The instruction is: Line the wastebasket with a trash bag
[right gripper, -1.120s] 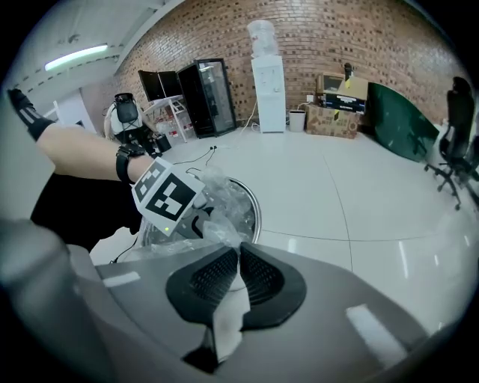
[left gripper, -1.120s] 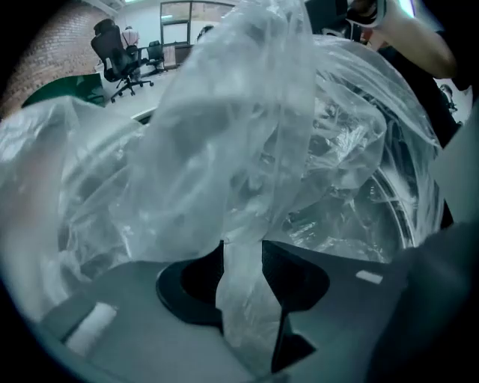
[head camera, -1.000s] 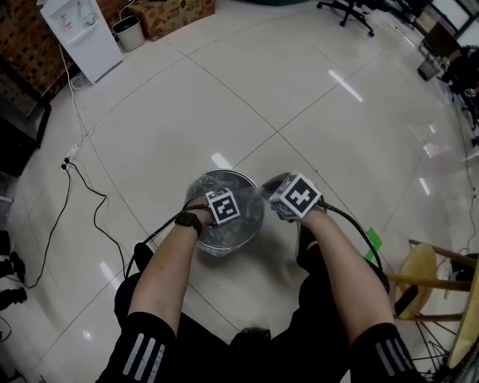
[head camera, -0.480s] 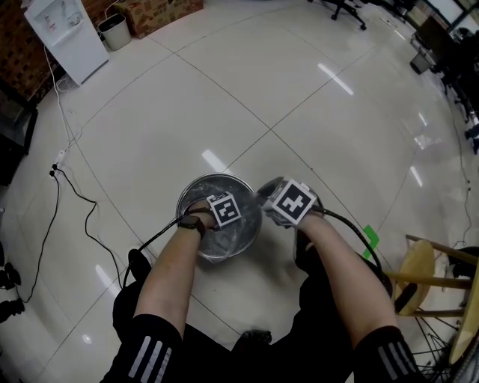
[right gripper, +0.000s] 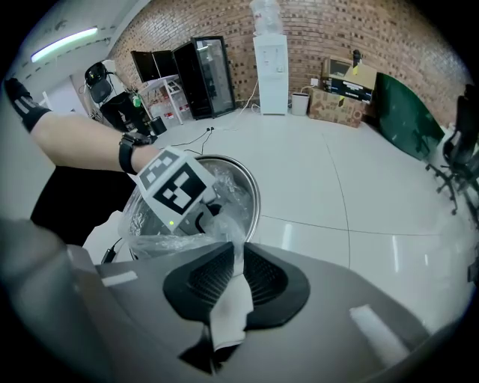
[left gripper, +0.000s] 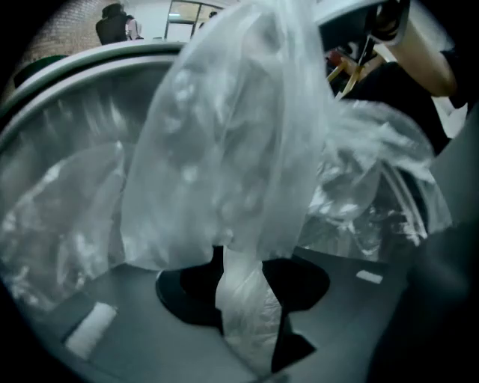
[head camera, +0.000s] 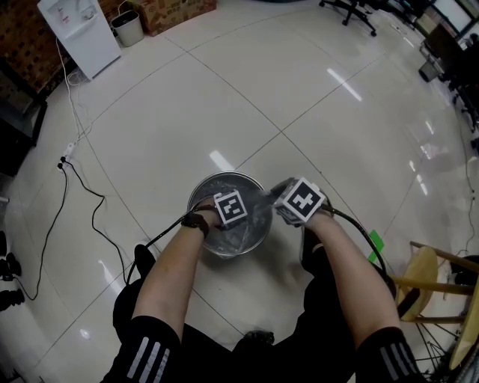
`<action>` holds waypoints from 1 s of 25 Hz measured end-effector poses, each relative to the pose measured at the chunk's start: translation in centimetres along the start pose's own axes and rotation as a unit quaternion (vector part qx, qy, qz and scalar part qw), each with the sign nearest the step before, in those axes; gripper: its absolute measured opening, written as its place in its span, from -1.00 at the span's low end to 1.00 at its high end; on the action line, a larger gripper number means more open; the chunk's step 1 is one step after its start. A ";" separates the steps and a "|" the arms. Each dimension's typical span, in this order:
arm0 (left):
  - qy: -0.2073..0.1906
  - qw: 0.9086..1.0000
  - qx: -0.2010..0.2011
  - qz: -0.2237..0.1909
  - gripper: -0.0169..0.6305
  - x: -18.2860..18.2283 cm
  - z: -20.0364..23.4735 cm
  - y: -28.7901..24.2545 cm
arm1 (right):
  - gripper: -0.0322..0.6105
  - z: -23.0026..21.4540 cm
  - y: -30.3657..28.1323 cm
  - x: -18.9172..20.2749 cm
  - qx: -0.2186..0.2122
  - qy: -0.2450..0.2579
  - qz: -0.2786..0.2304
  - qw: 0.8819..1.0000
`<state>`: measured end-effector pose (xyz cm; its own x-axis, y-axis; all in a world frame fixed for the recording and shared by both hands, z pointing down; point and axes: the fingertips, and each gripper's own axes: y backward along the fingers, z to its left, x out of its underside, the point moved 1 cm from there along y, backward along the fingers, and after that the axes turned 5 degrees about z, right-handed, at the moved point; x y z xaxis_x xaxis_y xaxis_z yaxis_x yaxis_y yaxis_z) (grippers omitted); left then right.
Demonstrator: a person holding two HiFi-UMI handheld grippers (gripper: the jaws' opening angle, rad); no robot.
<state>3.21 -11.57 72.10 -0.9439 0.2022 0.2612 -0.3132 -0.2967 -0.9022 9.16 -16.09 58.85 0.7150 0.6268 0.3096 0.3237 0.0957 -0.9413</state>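
Surface: glossy pale tiled floor (head camera: 299, 97) | centre: round metal wastebasket (head camera: 224, 250), upright | left: black cable (head camera: 93, 202) trailing over tiles | far left: white water dispenser (head camera: 78, 34), small bin (head camera: 127, 28) just beside, cardboard box (head camera: 176, 11) | far right: office chair (head camera: 350, 11) | right edge: wooden stool (head camera: 426, 277), green tape patch (head camera: 374, 245) near it

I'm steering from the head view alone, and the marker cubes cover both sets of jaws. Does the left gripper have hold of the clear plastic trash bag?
Observer: Yes; the left gripper view shows the left gripper shut on a bunched strip of the clear plastic trash bag.
Operator: And the right?
Observer: The right gripper has bag film between its ribbed pads; its jaws have just been opening slightly.
Operator: Where does that film lead?
Observer: Across the near rim of the round metal wastebasket.
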 end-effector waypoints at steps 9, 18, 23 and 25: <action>-0.020 0.999 -0.029 -0.036 -0.47 0.0 -1.6 9.2 | -0.76 -0.9 1.0 -0.1 0.006 -0.021 -0.019 1.000; -0.026 0.983 -0.161 -0.082 -0.47 0.1 -1.1 19.0 | -0.76 -0.9 1.8 -0.4 -0.003 -0.023 -0.037 0.999; 0.005 0.981 -0.182 -0.066 -0.44 3.2 -1.5 22.0 | -0.76 -1.1 2.2 -0.5 0.000 -0.019 -0.043 0.999; -0.006 0.983 -0.179 -0.040 -0.34 4.5 -2.3 21.5 | -0.76 -1.1 2.1 -0.4 0.000 -0.023 -0.039 0.999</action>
<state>-7.52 -14.92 53.10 -0.9193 0.2000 0.3390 -0.3324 0.0668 -0.9408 10.24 -16.96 56.85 0.6591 0.6519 0.3751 0.3763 0.1460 -0.9149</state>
